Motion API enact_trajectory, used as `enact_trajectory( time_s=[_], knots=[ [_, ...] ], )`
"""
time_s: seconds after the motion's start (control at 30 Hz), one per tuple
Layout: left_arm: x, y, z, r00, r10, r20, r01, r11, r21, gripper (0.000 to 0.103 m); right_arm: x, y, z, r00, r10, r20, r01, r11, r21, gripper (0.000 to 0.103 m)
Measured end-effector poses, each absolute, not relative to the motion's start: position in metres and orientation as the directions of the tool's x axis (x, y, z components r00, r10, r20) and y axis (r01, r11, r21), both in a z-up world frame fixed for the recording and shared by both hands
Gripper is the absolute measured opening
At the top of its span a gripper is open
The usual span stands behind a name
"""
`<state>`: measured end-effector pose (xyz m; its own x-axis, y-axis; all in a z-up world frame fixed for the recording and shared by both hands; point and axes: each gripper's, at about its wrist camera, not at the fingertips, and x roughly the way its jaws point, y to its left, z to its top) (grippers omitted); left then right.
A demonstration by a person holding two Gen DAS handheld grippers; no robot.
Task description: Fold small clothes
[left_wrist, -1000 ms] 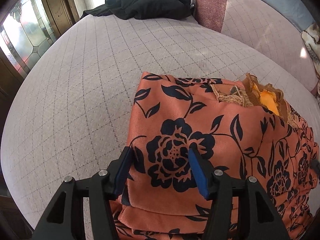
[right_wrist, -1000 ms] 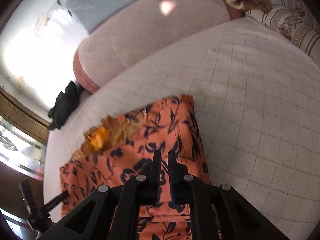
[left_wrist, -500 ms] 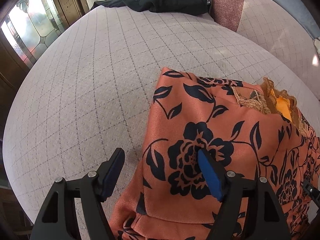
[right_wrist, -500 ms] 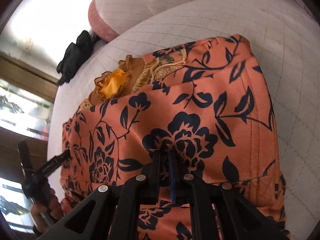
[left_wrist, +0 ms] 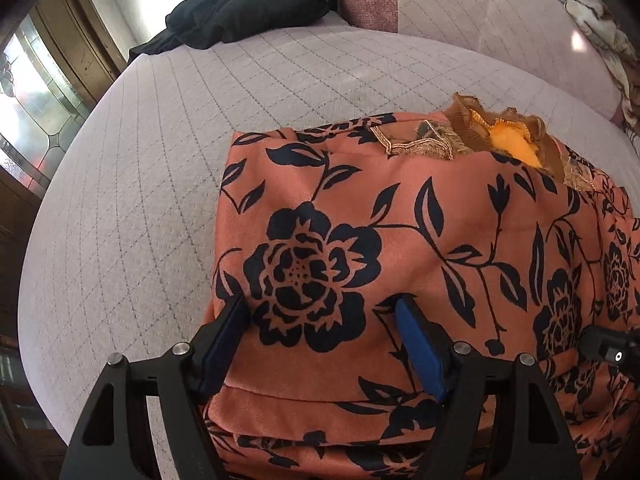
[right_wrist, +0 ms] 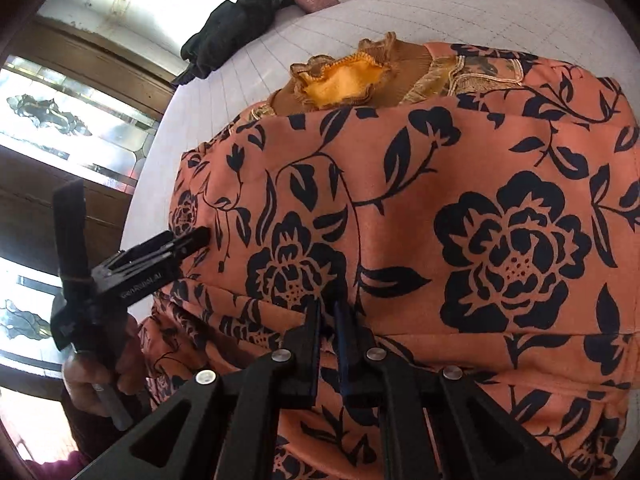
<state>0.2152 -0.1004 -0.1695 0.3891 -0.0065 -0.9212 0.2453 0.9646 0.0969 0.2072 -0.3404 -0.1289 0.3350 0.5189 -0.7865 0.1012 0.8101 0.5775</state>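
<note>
Smoothing suits this step: orange floral-print fabric garment [left_wrist: 400,248] lies folded on the bed beneath both sets of fingers, left gripper [left_wrist: 320,320] spread wide, right gripper [right_wrist: 327,322] shut empty, so press flat gently.

The orange garment [left_wrist: 420,240] printed with black roses and leafy vines lies folded in front of me on the pale quilted bed [left_wrist: 160,160], several layers stacked at its near edge. At its far edge a frilled, gold-trimmed neckline [left_wrist: 500,136] with yellow lining shows, facing up.
</note>
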Motion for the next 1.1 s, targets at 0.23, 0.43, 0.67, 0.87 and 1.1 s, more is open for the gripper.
enact_trajectory(
  time_s=[0.23,0.43,0.67,0.87,1.1],
  knots=[
    [0.218,-0.081,-0.167,0.377,-0.028,-0.926,0.207,0.977,0.055,0.077,0.231,-0.337,-0.094,0.496,0.5,-0.71,0.076,0.789,0.609,0.011],
    [0.23,-0.061,-0.174,0.357,-0.052,-0.933,0.173,0.985,0.012,0.087,0.295,-0.304,-0.114,0.466,0.42,-0.779,0.157,0.827,0.54,0.011],
    [0.234,-0.041,-0.161,0.361,-0.075,-0.93,0.174,0.985,-0.012,0.088,0.266,-0.319,-0.105,0.492,0.373,-0.787,0.182,0.84,0.512,0.009],
    [0.212,-0.051,-0.159,0.382,-0.038,-0.923,0.21,0.977,0.047,0.088,0.189,-0.374,-0.119,0.47,0.273,-0.839,0.303,0.843,0.444,0.009],
    [0.19,-0.027,-0.153,0.357,-0.061,-0.932,0.163,0.987,-0.002,0.089,0.101,-0.422,-0.098,0.532,0.3,-0.792,0.36,0.766,0.533,0.011]
  ],
)
